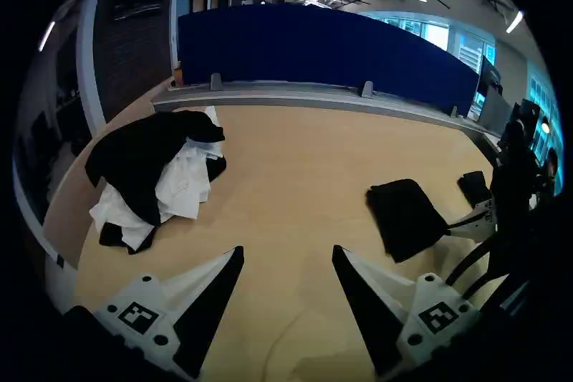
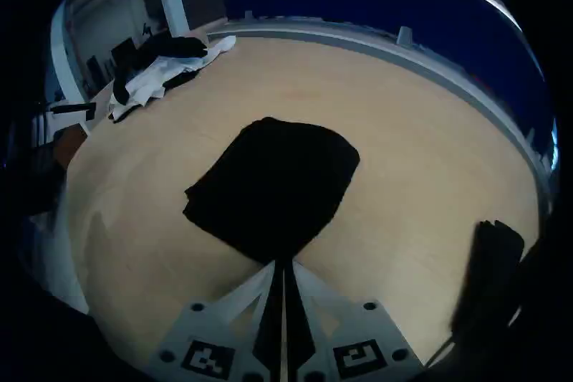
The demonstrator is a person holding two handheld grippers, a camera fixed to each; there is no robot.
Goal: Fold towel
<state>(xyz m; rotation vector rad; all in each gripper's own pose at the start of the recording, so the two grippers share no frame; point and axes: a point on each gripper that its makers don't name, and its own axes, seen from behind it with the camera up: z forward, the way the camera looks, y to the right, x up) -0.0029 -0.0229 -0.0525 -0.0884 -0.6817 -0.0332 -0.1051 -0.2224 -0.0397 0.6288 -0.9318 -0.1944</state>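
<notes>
L gripper (image 1: pixel 287 249): jaws wide open, nothing btwn them; hovers over bare tabletop at the near edge, well apart from the towel.
R gripper (image 2: pixel 284 264): fingers closed together, just a thin line btwn them. Tips sit right at the towel's near corner; can't tell if any cloth is pinched.
Black towel (image 2: pixel 276 185): folded into a compact, roughly square pad, lying flat on the table (image 2: pixel 430 167). In the R gripper view it's straight ahead of the tips, about mid-table. In the L gripper view it's off to the right, w/ the R gripper's white finger reaching its right edge.
Laundry pile (image 1: pixel 154 174): loose heap of black + white cloths, unfolded, at the table's far-left area; well apart from the towel. Black pieces drape over the white ones.
Small black cloth (image 1: pixel 474 185): near the table's right edge, just beyond the towel, not touching it. Looks folded, too small to be sure.
Table: light wood, wide, w/ a curved front edge.
Blue divider (image 1: pixel 322 45): upright panel along the table's far side, held in grey feet on a grey rail.
Bkgd: ceiling strip lights, windows far right.
</notes>
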